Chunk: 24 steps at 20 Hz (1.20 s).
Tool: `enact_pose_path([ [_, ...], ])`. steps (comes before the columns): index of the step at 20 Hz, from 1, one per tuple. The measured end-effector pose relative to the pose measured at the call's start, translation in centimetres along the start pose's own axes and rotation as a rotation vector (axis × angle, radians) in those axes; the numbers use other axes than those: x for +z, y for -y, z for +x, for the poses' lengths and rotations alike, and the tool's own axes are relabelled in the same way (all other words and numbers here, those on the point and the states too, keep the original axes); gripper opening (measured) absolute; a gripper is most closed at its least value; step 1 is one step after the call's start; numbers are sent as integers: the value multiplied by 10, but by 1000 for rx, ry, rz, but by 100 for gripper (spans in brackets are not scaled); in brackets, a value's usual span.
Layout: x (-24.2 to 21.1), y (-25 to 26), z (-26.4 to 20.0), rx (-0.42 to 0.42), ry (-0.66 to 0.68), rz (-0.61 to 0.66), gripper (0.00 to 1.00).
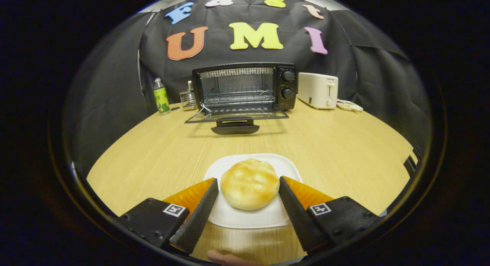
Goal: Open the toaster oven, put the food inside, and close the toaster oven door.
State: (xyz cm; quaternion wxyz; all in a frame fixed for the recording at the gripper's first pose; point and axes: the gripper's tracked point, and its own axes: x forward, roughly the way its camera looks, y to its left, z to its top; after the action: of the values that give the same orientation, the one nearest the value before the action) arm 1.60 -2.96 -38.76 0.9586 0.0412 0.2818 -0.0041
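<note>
A round golden bun [249, 183] lies on a white square plate [245, 218] on the wooden table. My gripper [249, 180] is open, low over the plate, with the bun between its two fingers; each fingertip sits close beside the bun, and I see no squeezing. Beyond the plate, at the back of the table, stands the black toaster oven [245, 86]. Its glass door [236, 116] is folded down flat towards me, and the wire rack [239, 98] inside is bare.
A white pop-up toaster [317, 90] stands right of the oven, with a small white dish [349, 105] beside it. Left of the oven are a wire holder [188, 98] and a green-labelled bottle [161, 96]. Bare table top [306, 143] lies between plate and oven.
</note>
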Motion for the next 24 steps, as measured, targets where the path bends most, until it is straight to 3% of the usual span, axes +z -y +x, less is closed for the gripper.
enact_pose_path([
  [3, -4, -1, 4, 7, -6, 13, 100],
  [8, 9, -2, -8, 17, 66, 8, 89],
  [15, 68, -19, -36, 80, 276, 7, 88],
  [24, 146, -26, -11, 155, 379, 201, 88],
])
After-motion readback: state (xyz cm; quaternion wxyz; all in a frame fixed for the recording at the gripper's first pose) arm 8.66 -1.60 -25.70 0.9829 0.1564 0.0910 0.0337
